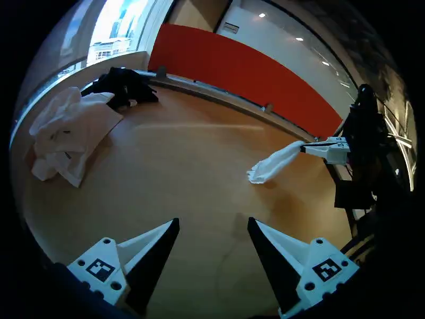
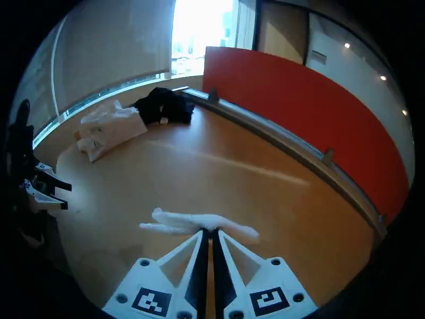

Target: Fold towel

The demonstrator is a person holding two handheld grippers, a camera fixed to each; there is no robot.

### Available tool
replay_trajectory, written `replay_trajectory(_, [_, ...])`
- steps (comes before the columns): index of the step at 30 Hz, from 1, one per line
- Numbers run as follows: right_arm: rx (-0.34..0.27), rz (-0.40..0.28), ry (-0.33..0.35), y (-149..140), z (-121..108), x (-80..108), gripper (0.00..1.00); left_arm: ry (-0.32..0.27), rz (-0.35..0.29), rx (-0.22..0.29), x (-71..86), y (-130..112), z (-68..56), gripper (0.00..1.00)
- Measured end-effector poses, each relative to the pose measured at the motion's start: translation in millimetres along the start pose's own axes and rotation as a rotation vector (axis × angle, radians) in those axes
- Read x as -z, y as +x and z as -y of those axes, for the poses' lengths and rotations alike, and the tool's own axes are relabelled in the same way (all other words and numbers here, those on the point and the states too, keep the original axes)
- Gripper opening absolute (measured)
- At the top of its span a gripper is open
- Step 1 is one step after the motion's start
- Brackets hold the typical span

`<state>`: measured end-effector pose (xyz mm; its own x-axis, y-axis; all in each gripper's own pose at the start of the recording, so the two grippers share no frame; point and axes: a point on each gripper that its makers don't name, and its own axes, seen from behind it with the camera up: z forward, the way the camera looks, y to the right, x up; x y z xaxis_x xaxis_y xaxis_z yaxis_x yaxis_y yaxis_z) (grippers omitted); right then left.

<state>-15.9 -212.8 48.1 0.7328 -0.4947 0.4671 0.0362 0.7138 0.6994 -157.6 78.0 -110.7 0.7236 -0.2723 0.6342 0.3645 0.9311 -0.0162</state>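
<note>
A wide wooden bench spreads across both views, backed along its far edge by a long red partition. At the far left corner of the bench lies a rumpled pile of white cloth, and just behind it, touching it, a smaller heap of black cloth. Well apart from these, over the bench's right side, the white towel hangs bunched and stretched out. The right gripper has its fingers pressed together on one end of it, and the other end droops toward the wood. The left gripper hovers over bare bench with its fingers spread wide, holding nothing.
</note>
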Motion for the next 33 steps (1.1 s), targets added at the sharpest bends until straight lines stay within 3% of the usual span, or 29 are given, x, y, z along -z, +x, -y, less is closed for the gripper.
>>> replay_trajectory(6, [-0.001, -0.010, -0.021, 9, -14, 23.6, 0.04, -0.017, -0.002, -0.005, -2.6, 8, -10.0, 0.95])
replay_trajectory(17, [-0.027, -0.009, -0.059, -8, -57, 74.6, 0.04, -0.032, -0.007, -0.006, -8.8, 18, -20.9, 0.95])
replay_trajectory(33, [-0.074, 0.049, -0.165, -89, -163, 164.8, 0.04, -0.026, 0.017, -0.061, -24.1, 15, -46.6, 0.95])
